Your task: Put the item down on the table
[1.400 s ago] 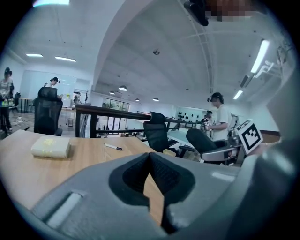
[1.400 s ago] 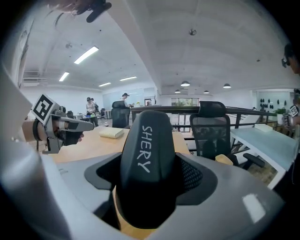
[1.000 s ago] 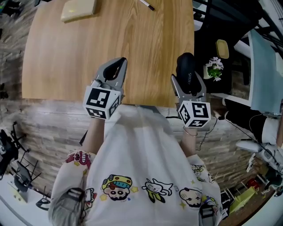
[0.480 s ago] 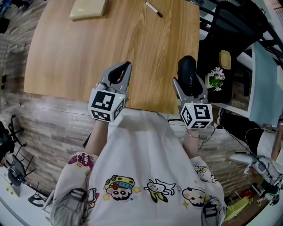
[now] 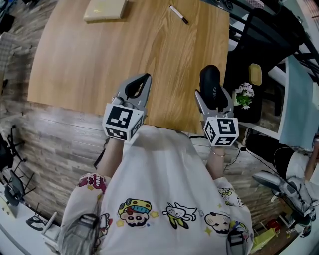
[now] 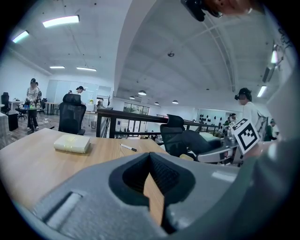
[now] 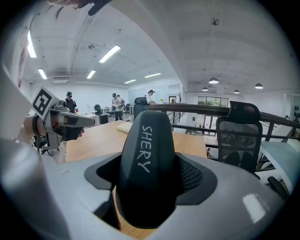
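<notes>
Nearest, the right gripper (image 5: 213, 94) has its jaws spread wide and clamped on the sides of the one black oblong case (image 5: 211, 79) lettered SHERY. The case's long axis runs along the jaws, away from the person, with its rounded end pointing to the far side. It sits over the near right corner of the wooden desk (image 5: 99, 60), at the right edge; whether it touches the wood I cannot tell. The left gripper (image 5: 144, 78), well apart to the left, has its jaw tips together around nothing. At the far end of the desk lie one pen (image 5: 178, 14) and one pale yellow block (image 5: 105, 9).
</notes>
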Motion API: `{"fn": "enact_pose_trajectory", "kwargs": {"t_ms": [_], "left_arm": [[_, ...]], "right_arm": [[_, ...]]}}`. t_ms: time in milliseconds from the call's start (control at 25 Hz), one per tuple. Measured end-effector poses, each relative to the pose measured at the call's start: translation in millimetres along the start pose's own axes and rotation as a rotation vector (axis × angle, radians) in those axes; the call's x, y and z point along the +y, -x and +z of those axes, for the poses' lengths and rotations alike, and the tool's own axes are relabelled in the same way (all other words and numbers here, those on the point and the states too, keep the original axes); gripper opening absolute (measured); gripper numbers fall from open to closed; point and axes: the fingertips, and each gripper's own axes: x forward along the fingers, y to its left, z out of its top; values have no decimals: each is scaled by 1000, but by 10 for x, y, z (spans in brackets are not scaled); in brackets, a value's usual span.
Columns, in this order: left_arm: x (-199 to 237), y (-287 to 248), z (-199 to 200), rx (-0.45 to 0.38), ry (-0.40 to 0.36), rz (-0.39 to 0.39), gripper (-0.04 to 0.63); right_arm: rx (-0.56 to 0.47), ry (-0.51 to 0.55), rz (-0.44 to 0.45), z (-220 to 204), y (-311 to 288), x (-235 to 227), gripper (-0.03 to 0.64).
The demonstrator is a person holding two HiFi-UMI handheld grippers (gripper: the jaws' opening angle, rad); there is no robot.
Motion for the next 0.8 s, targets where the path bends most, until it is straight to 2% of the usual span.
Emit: {"fn": "enact_pose_trajectory", "kwargs": {"t_ms": [520, 800], "left_arm": [[91, -50, -239, 40, 57, 8, 0], [78, -143, -362, 70, 51, -20, 0]], "right_arm": [[157, 119, 81, -365, -405, 133, 356], [244, 193, 106, -677, -600, 229, 356]]}}
